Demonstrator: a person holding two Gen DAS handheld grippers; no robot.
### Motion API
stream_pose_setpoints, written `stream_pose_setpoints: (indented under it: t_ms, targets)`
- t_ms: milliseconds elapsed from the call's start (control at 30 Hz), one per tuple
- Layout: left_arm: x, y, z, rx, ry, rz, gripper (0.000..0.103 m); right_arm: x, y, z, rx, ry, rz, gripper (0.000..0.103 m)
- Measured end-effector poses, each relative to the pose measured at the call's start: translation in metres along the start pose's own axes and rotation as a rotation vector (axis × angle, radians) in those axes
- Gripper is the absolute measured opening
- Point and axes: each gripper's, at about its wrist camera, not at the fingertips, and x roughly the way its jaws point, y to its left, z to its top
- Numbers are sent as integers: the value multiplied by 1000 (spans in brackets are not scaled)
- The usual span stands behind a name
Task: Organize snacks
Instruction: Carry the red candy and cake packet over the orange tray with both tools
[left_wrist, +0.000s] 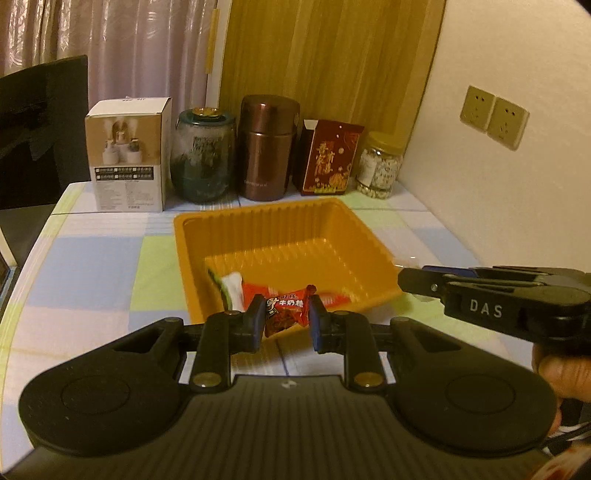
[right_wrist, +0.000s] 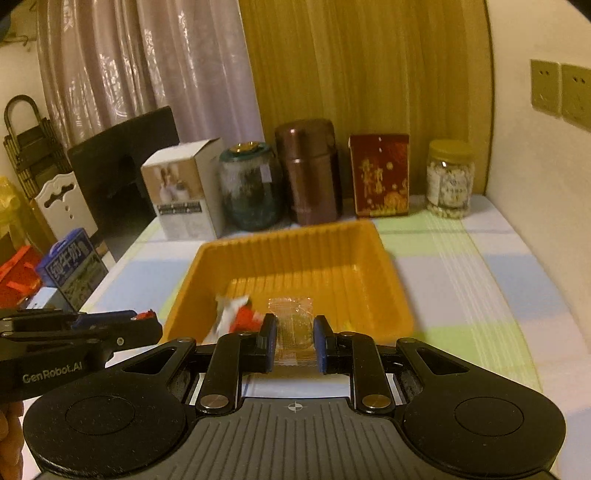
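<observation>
Left black gripper pinches a red shiny snack packet, its long side running away from the camera. Right black gripper squeezes a clear flat candy packet, also lengthwise. Both tilt down above the near edge of the orange ribbed plastic tray on the checked desk.
</observation>
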Motion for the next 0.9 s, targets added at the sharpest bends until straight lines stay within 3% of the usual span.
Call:
stream_pose_setpoints:
  t_ms: [367,700,767,900]
  targets:
    - [43,19,39,-63,38,3,22,52,-26,55,122,48,34,22]
    - [76,31,36,-97,78,3,22,71,-35,50,155,86,16,21]
    - [78,34,37,-116,77,10,34,72,-36,49,155,89,15,21]
    - [75,39,37,-114,70,18,34,72,-39,48,162,91,11,21]
